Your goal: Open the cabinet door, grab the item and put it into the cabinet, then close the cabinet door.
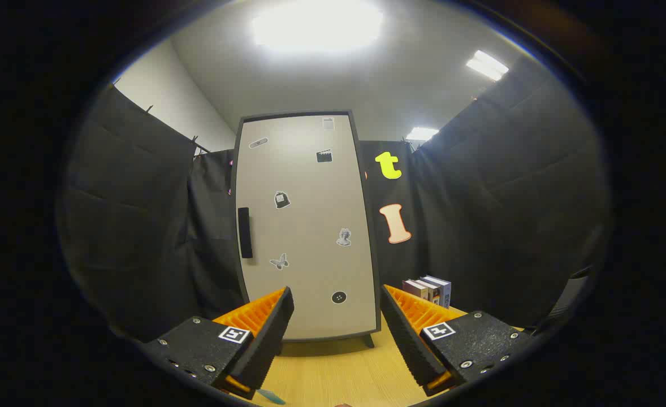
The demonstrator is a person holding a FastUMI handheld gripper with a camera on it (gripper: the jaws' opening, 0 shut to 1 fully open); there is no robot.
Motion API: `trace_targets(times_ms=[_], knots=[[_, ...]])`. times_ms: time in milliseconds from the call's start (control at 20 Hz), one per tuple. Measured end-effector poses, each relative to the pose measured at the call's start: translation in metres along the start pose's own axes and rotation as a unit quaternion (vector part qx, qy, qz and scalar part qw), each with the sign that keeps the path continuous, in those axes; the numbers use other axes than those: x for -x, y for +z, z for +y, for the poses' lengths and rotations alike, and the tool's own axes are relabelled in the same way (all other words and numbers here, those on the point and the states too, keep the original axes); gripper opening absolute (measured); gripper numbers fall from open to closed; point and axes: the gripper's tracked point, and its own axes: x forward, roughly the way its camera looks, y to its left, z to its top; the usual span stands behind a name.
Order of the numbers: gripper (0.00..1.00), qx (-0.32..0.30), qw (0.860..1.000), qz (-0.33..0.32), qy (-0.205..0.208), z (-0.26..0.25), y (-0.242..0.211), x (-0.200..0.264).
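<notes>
A tall cabinet (pixel 307 226) stands upright on the wooden table (pixel 338 373), straight beyond my fingers. Its pale door is shut and carries several small stickers. A dark vertical handle (pixel 245 232) sits on the door's left edge. My gripper (pixel 337 298) is open, with nothing between its fingers, and it hangs a short way back from the door's lower part. A few small books (pixel 429 289) stand in a row on the table to the right of the cabinet, just beyond my right finger (pixel 409 322).
Black cloth walls close in the booth on the left, right and behind the cabinet. A dark object (pixel 570 302) leans at the far right by the cloth. A small teal thing (pixel 271 397) lies on the table under my left finger.
</notes>
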Motion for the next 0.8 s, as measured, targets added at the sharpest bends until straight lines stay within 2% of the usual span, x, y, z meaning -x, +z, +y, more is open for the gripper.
trace_targets(times_ms=[450,800], knots=[[0.95,-0.013,1.000,0.024,0.014,0.011,-0.017,-0.003],[0.95,-0.025,0.999,0.023,0.023,0.018,-0.013,-0.007]])
